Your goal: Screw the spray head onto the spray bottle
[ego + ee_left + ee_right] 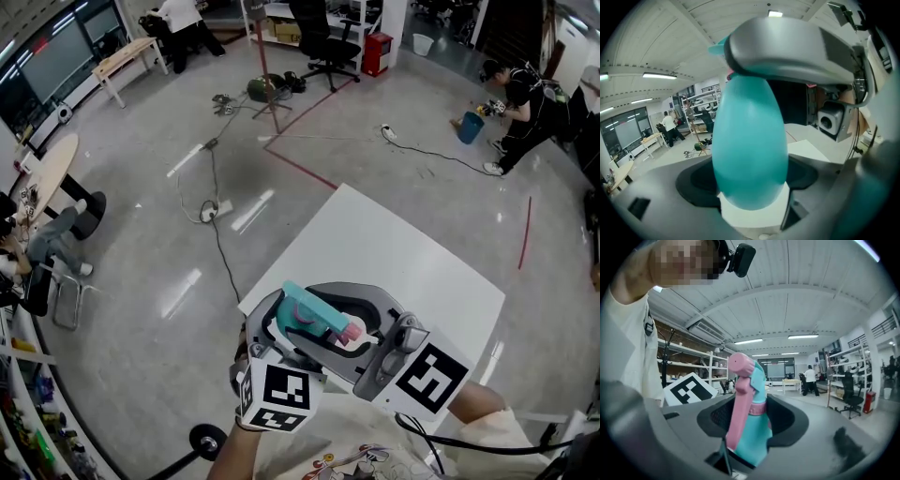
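Both grippers meet above the white table (394, 244), near its front corner. My left gripper (298, 317) is shut on the teal spray bottle (309, 311); in the left gripper view the bottle's rounded body (750, 154) fills the space between the jaws of that gripper (752, 190). The spray head (752, 399), teal with a pink trigger (737, 404) and pink collar, sits on the bottle's neck between the jaws of my right gripper (752, 423). In the head view its pink part (351, 330) shows inside the right gripper (354, 323). Whether the right pads press on it is unclear.
The grey floor around the table carries cables (214, 202) and red tape lines (300, 167). An office chair (323, 42) and shelves stand at the back. A person crouches by a blue bucket (470, 127) at the far right. A round table (47, 173) is at the left.
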`<state>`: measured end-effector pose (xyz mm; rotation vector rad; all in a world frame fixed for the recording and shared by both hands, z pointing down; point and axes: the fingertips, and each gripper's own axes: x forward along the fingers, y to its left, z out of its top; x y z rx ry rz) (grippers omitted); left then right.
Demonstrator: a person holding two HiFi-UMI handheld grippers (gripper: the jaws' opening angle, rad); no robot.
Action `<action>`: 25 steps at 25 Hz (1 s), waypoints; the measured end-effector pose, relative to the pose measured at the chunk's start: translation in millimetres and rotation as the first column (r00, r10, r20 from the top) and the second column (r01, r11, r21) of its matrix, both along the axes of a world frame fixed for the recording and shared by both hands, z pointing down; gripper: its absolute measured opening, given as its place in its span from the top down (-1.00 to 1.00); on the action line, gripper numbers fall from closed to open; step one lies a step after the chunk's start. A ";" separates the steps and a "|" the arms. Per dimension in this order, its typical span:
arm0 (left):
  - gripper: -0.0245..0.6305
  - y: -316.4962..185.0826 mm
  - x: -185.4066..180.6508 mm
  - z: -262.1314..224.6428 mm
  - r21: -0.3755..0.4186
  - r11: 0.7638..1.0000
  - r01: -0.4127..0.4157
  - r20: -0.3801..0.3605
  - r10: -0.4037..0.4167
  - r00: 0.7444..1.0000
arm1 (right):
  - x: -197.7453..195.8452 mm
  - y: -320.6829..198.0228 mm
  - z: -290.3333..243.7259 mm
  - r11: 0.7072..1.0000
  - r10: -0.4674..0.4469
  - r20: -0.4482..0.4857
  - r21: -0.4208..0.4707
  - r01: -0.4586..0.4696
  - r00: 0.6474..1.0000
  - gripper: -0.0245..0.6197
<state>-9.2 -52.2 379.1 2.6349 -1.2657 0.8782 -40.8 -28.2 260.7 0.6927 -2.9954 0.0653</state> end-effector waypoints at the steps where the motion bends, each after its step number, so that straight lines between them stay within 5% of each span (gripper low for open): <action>1: -0.35 0.8 -0.6 1.4 -0.001 1.000 -0.007 0.006 0.007 1.000 | -0.9 3.6 1.3 0.999 -0.030 0.005 -0.025 0.030 1.000 0.31; 8: -0.35 4.1 6.6 4.9 -0.030 0.991 -0.133 -0.013 0.133 0.991 | 24.9 18.3 1.3 0.975 -0.169 0.083 -0.132 0.179 0.982 0.14; 16: -0.35 18.0 -8.7 0.6 -0.033 0.953 -0.301 -0.054 0.299 0.953 | 41.1 26.9 -4.0 0.966 -0.229 0.069 -0.111 0.236 0.971 0.14; 20: -0.35 43.0 3.2 -15.3 -0.018 0.889 -0.458 -0.118 0.453 0.884 | 43.7 32.5 -8.8 0.957 -0.271 0.061 -0.093 0.276 0.961 0.14; 25: -0.35 80.4 17.6 -25.1 -0.043 0.753 -0.657 -0.144 0.646 0.750 | 35.3 44.3 -24.2 0.926 -0.372 0.067 -0.045 0.375 0.926 0.14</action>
